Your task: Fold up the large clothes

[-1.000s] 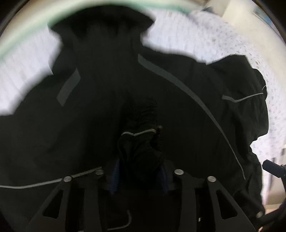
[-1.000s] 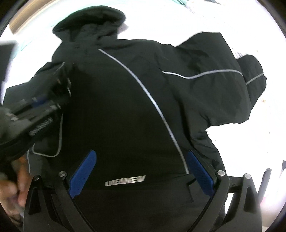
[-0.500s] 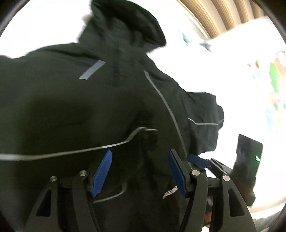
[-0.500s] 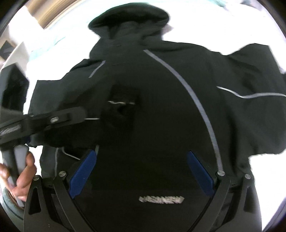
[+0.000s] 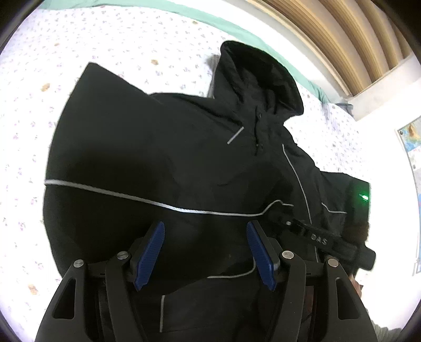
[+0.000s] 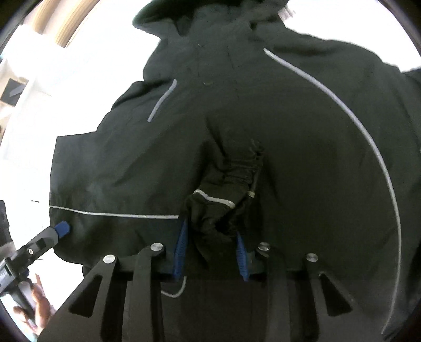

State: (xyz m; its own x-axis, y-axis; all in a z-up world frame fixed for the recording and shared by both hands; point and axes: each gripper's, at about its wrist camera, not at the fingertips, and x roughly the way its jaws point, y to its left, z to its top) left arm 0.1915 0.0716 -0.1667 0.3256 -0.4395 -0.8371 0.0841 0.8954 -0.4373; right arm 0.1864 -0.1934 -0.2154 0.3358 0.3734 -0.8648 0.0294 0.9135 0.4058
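A black hooded jacket (image 5: 184, 157) with thin grey piping lies spread on the bed, hood (image 5: 263, 79) toward the headboard. My left gripper (image 5: 206, 250) hovers open over the folded-in left sleeve, its blue pads clear of the cloth. In the right wrist view my right gripper (image 6: 211, 252) is closing on the bunched sleeve cuff (image 6: 223, 207), which sits between its pads over the jacket's middle. The left wrist view shows the right gripper (image 5: 282, 207) at the right, its tip on the cuff. One blue pad (image 6: 62, 228) of my left gripper shows at the jacket's left edge.
The bed sheet (image 5: 105, 52) is white with small flowers and has a green border (image 5: 210, 18). A slatted wooden headboard (image 5: 329, 39) runs behind the hood. A map poster (image 5: 410, 139) hangs at the far right. A person's hand (image 6: 39, 310) grips the left tool's handle.
My left gripper let go of the bunched cuff, opened and drew back to the jacket's left side. My right gripper came in from wide open and narrowed around that cuff.
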